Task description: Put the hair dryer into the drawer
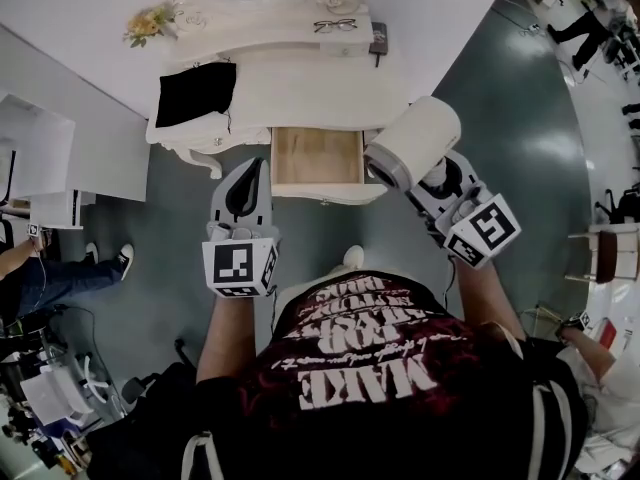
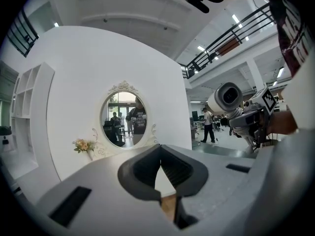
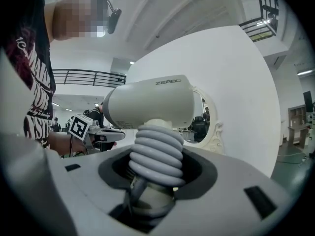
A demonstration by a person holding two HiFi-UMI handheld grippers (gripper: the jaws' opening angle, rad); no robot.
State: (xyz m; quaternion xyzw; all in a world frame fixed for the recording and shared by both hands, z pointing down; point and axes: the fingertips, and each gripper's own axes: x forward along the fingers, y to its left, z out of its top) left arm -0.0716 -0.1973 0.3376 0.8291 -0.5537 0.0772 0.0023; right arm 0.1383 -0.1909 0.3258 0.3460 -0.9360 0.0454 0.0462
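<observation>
Dressing table [image 1: 300, 78] ahead, open drawer [image 1: 318, 156] just left of my right fingers | right gripper [image 1: 432, 180] clenched on hair dryer [image 1: 413, 138] handle | left gripper [image 1: 243, 190] closed, empty | carry step, I reckon; next: swing dryer over drawer, lower, release.

Open drawer [image 1: 318, 158] offers free room from above; dressing table [image 1: 300, 88] blocks beyond.
</observation>
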